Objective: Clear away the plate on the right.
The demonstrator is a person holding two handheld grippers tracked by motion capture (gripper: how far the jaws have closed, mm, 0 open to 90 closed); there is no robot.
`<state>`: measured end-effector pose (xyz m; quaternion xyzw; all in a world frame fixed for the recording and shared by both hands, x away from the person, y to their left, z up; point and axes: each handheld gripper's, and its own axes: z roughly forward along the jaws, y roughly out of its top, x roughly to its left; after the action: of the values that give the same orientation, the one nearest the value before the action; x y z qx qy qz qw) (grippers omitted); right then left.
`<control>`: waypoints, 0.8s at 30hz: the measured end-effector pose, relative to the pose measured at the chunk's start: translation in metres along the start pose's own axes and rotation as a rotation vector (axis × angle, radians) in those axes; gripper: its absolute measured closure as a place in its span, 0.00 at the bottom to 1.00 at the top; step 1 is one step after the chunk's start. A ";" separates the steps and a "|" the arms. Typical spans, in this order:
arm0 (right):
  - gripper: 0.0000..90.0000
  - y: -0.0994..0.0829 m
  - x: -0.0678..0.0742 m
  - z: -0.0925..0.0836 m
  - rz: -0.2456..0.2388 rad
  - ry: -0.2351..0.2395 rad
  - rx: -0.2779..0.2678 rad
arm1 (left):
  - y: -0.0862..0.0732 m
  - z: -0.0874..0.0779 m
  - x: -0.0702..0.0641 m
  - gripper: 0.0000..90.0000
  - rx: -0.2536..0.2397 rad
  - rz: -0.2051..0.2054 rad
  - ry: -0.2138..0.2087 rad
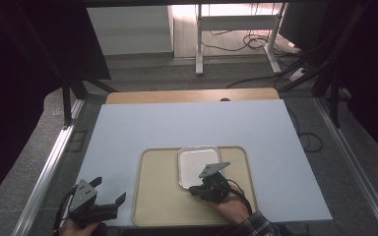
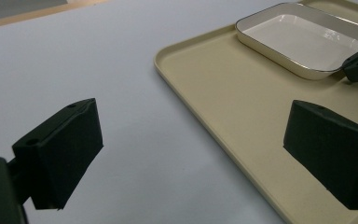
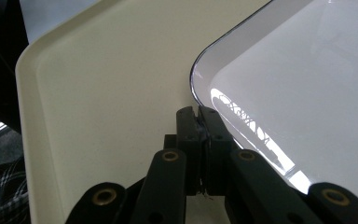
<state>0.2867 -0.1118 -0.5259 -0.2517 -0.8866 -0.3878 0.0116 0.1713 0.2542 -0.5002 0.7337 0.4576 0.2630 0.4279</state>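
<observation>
White dish (image 3: 307, 93) rim in right claw (image 3: 199, 116)

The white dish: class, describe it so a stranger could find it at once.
Start at the pale blue table and find the beige tray at its near edge. The white dish sits in the tray's far part, with the right hand-held gripper shut on its near rim. It is the glossy, shallow, round-cornered rectangle with a thin dark rim.

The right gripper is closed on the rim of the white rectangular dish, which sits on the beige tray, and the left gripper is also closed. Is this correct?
Not quite: the left gripper is open, its jaws wide apart in the left gripper view. The rest holds: the right gripper is closed on the rim of the white rectangular dish, which sits on the beige plastic tray.
</observation>
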 end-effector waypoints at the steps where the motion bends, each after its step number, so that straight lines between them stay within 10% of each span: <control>1: 0.98 0.000 0.000 0.000 0.004 0.000 -0.001 | 0.000 0.000 0.000 0.05 0.000 0.000 0.000; 24: 0.71 0.005 0.007 -0.006 -0.003 -0.001 -0.026 | 0.000 0.000 0.000 0.05 -0.002 0.000 -0.002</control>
<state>0.2817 -0.1098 -0.5169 -0.2507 -0.8818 -0.3993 0.0074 0.1712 0.2544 -0.5001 0.7335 0.4568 0.2631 0.4290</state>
